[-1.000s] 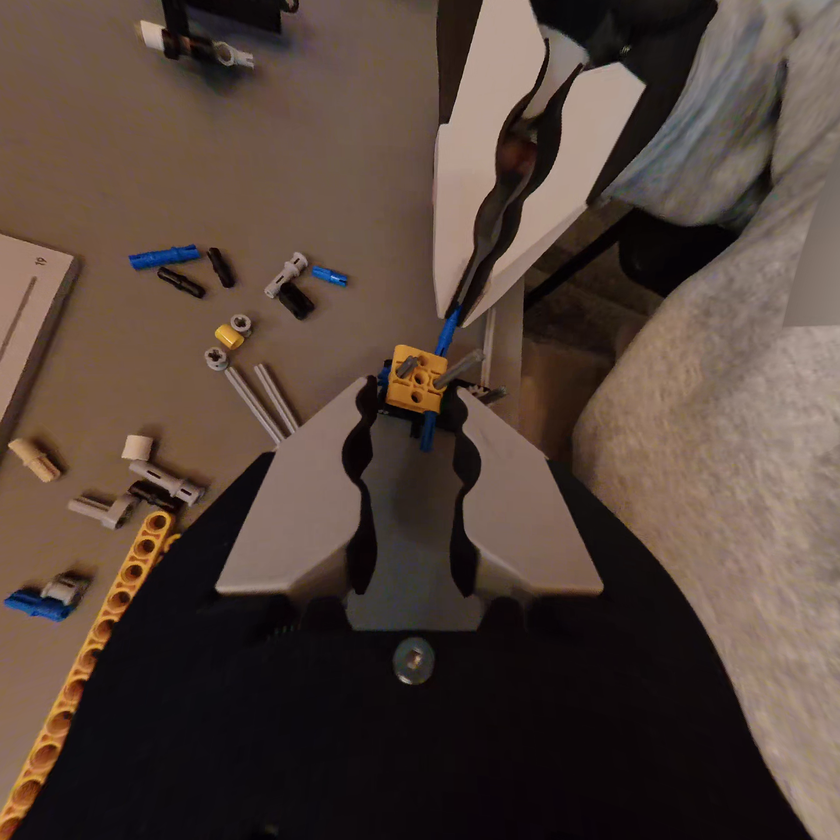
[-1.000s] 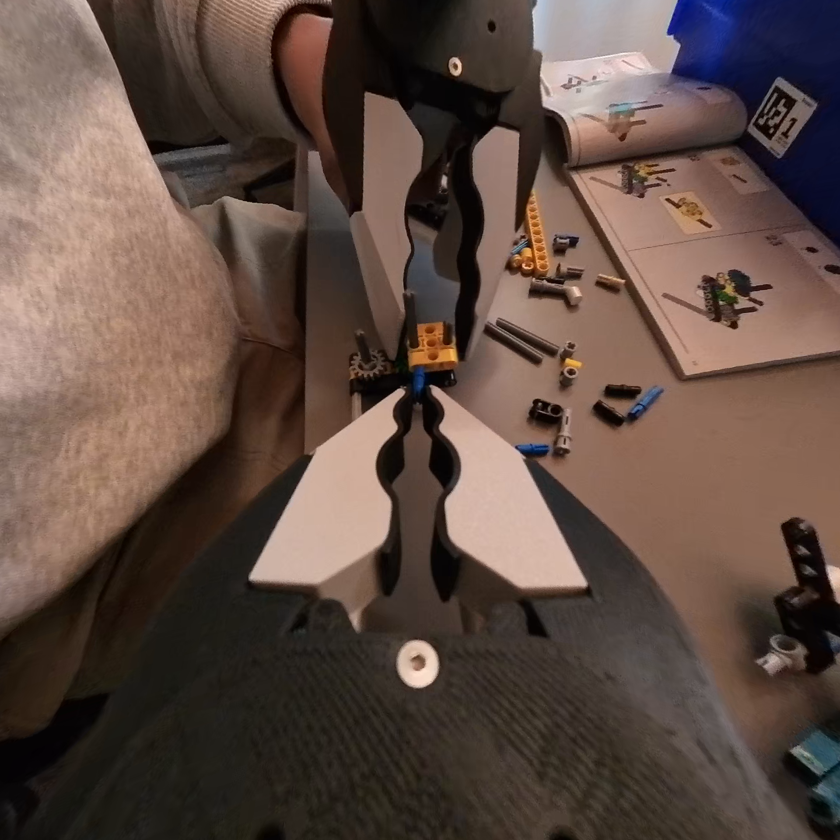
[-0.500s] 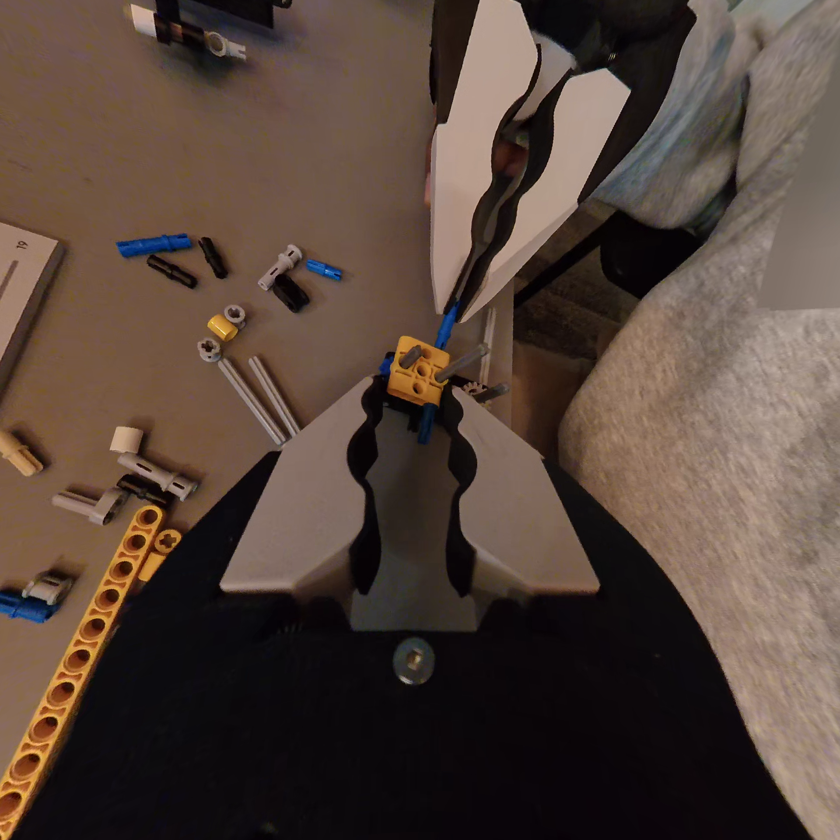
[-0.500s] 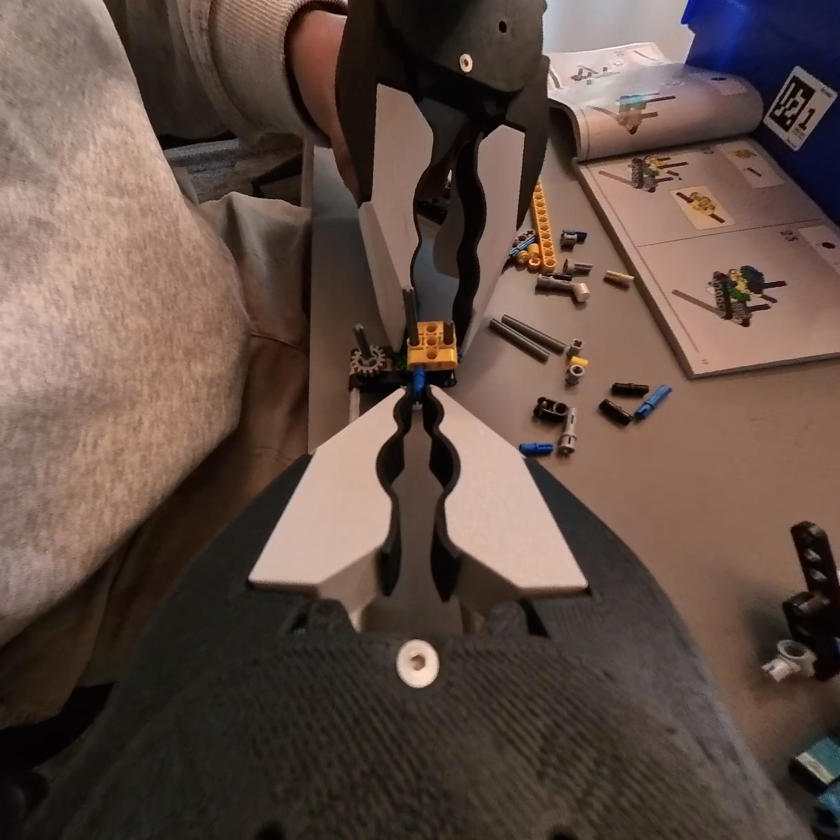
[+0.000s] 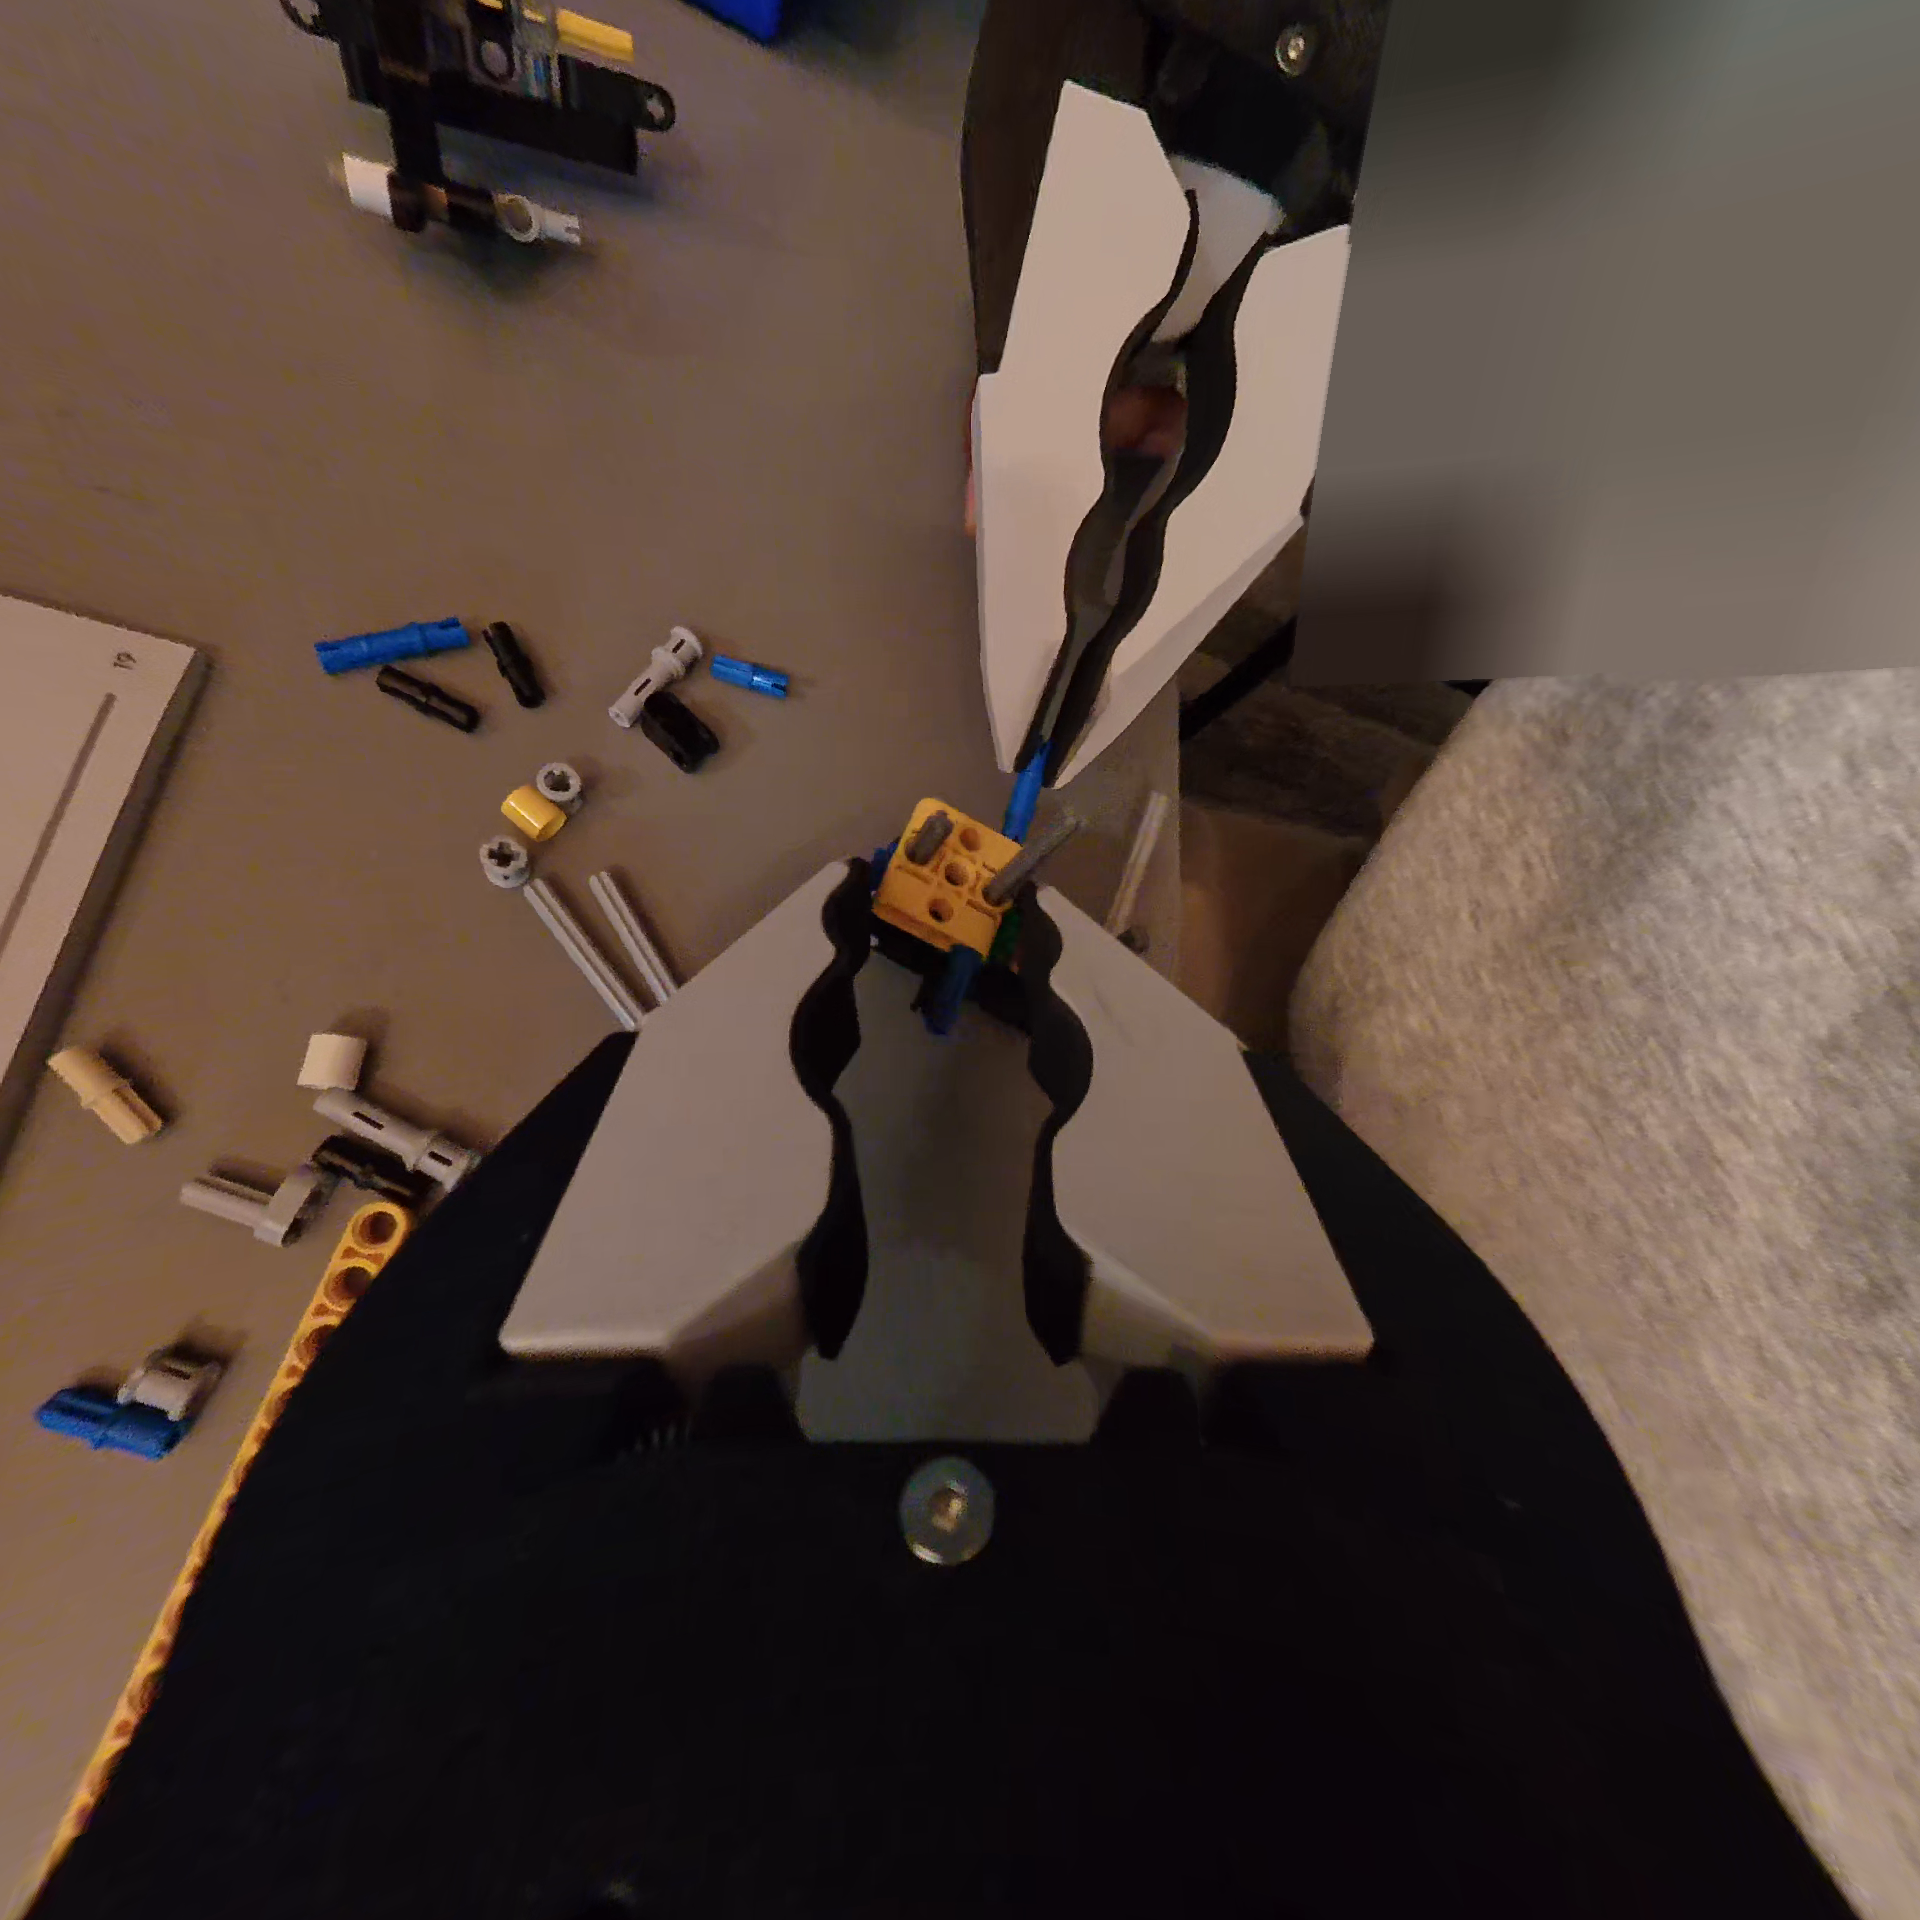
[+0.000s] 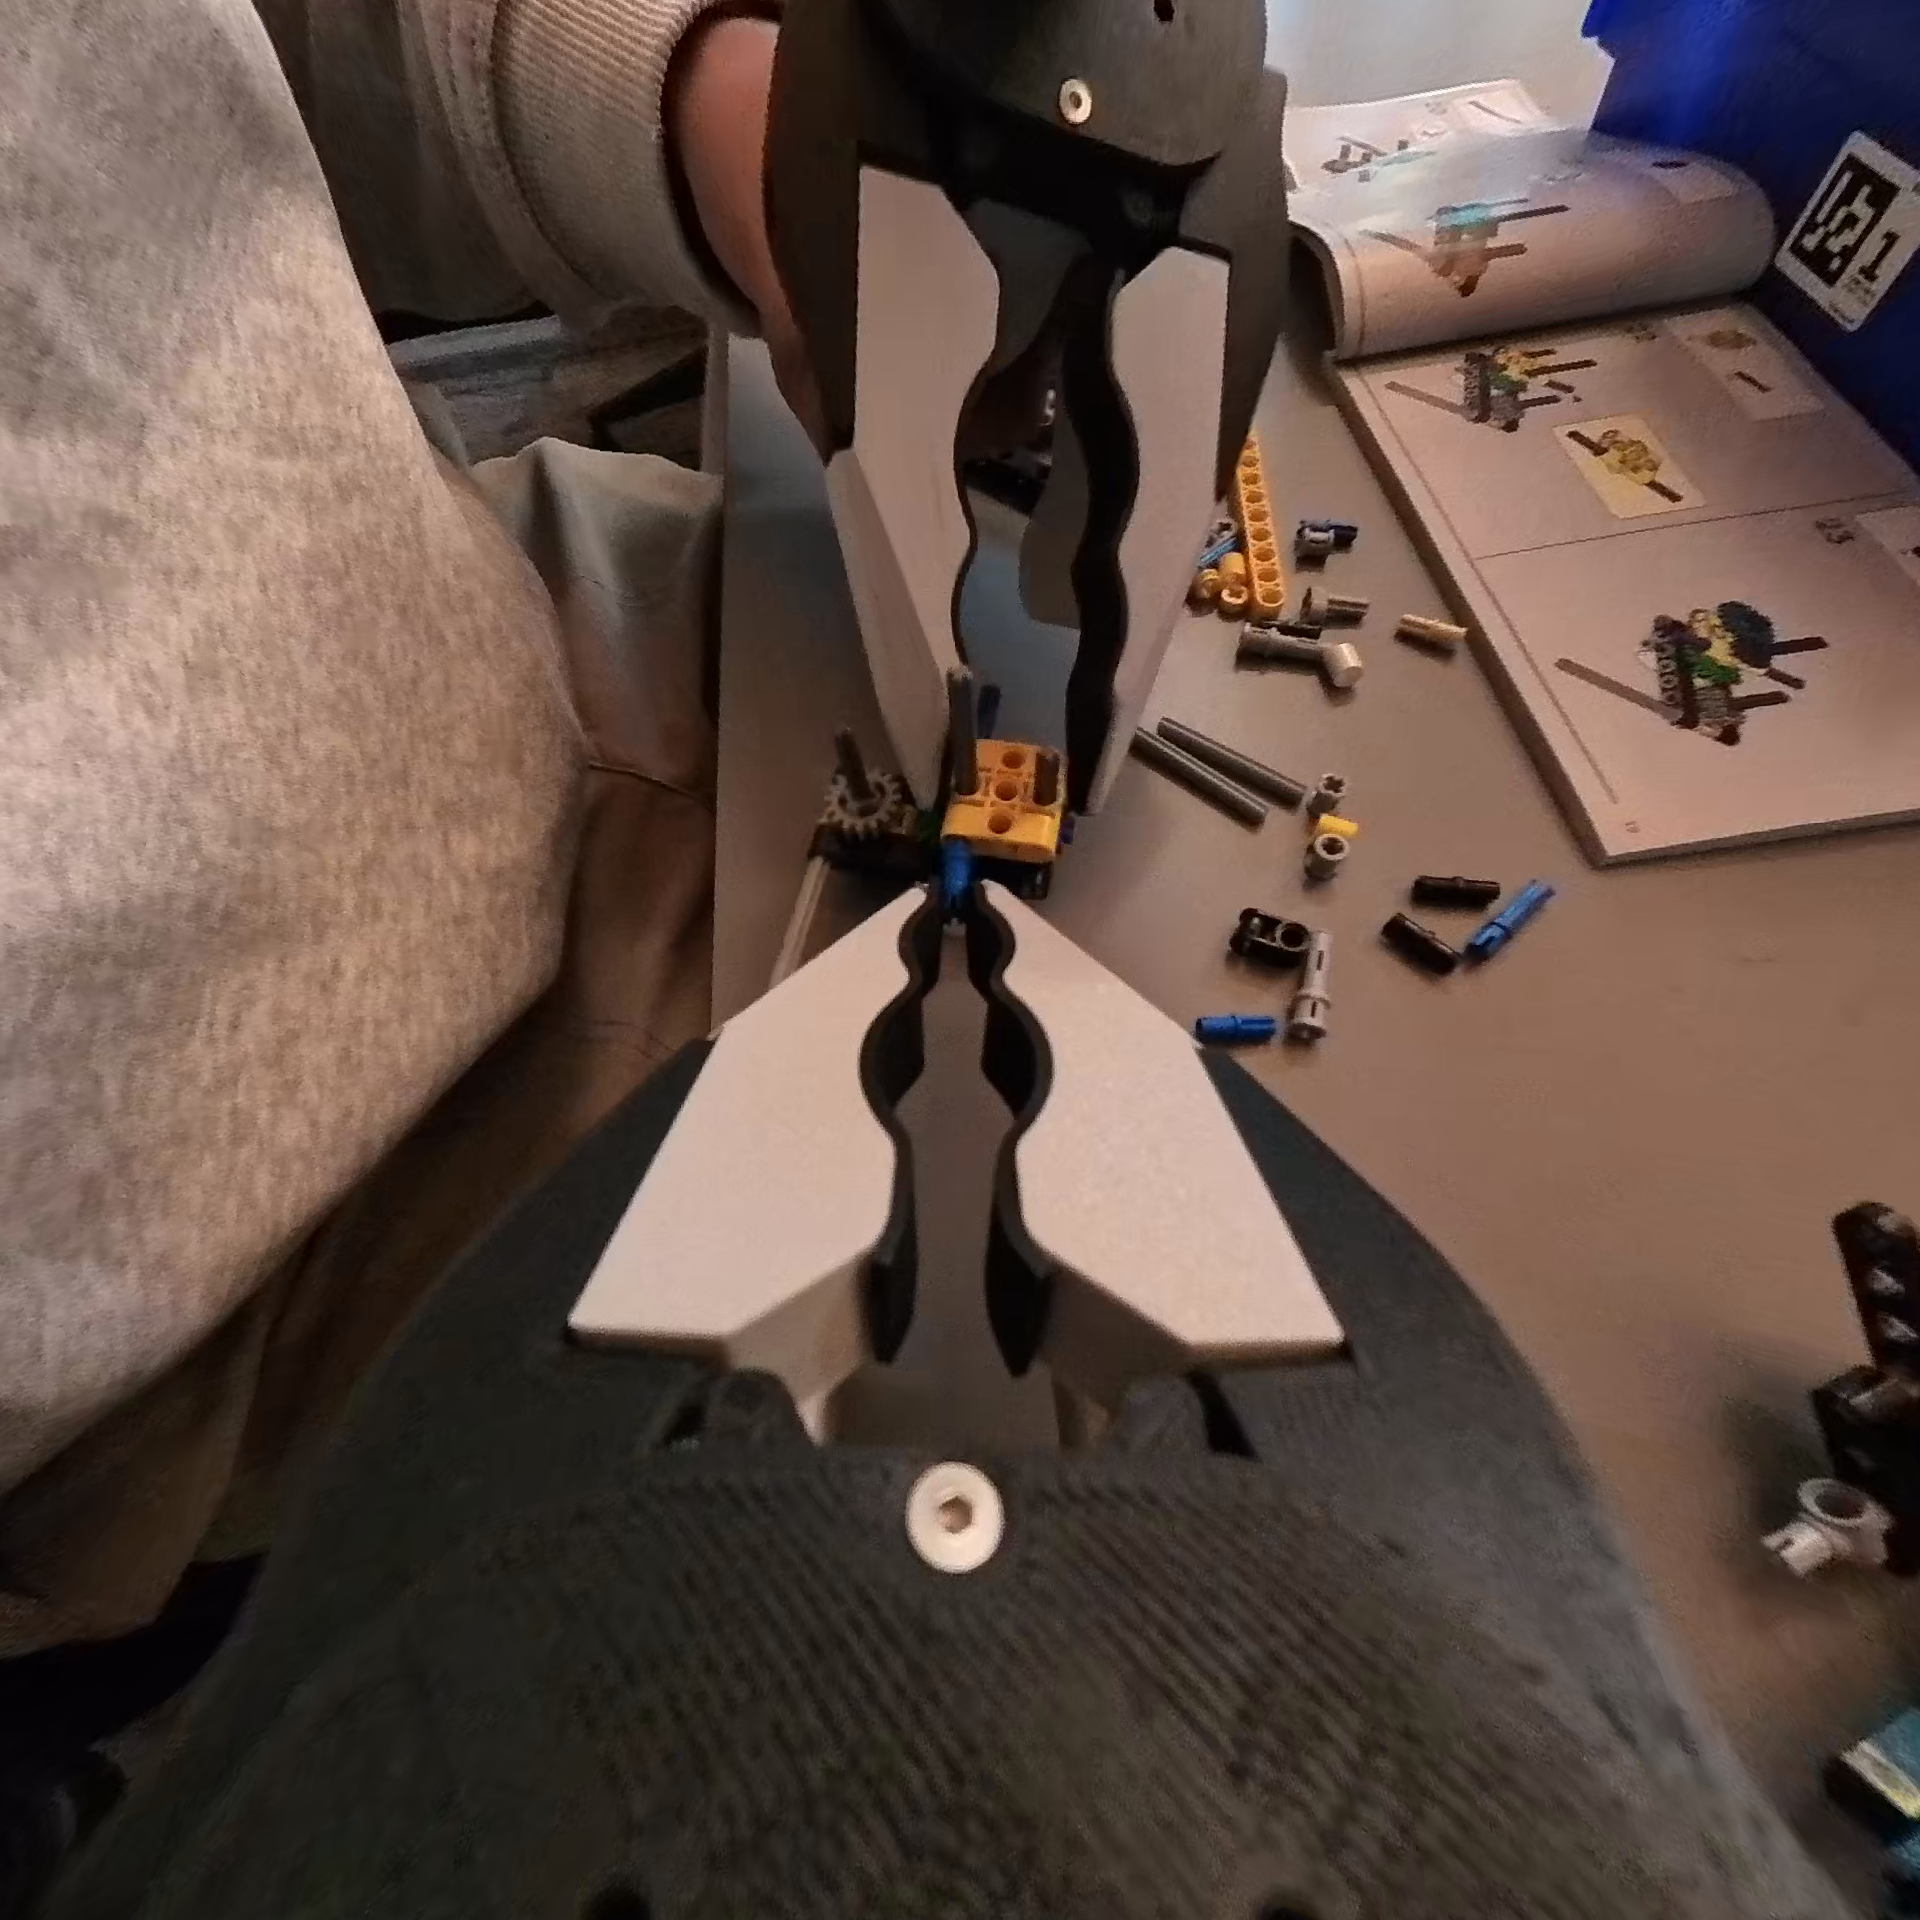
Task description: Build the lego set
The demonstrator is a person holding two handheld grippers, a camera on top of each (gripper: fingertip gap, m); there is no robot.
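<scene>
Both grippers clamp the yellow assembly [image 5: 943, 883] over the table edge [image 6: 727, 727].

Opposed close wrist views, both on the yellow block [image 5: 943, 878] [image 6: 1005, 802].

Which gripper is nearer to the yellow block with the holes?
Left. The left gripper is clamped around the yellow block assembly, while the right gripper pinches the blue pin sticking out of it.
</scene>
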